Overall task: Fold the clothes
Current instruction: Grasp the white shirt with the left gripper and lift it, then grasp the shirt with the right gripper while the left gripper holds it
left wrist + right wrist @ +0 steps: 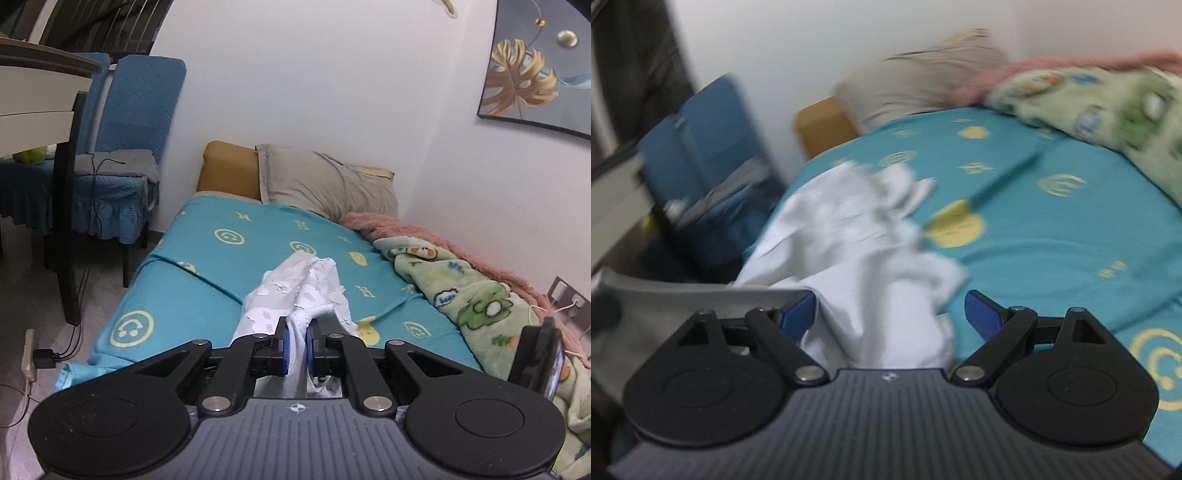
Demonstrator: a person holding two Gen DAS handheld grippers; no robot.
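white garment [295, 295] right in the middle of the left wrist view, bunched and rumpled, a ribbed hem or cuff pulled up into the left gripper [297, 345]. the blue pads [283, 345] are pressed in on that fold from both sides, only the cloth between them. the fabric looks thin and soft, with flaky pale patches on it, like a worn print; what the print was, can't tell. the rest of it trails away toward 12 o'clock across the sheet [192, 266].

over to the right wrist view, and it's badly smeared with motion blur. the right gripper [890, 317] stands wide apart, its blue pads [982, 319] far from each other, nothing pinched. the garment [849, 240] lies heaped between and beyond them, running toward 11 o'clock; whether the cloth touches the left-side pad is hard to say in the blur. its near end is cut off behind the gripper body.

the sheet is teal, smooth, printed with yellow smiley faces, and creased by one long diagonal fold. at 12 o'clock in the left view a beige pillow [328, 184] leans on a tan headboard [229, 170]. at 3 o'clock a fleecy green blanket [472, 295] with cartoon frogs, and a shaggy pink throw [424, 236] behind it against the wall. at 10 o'clock a chair [136, 147] in a quilted blue cover with a ruffled skirt, partly hidden by a dark table leg.
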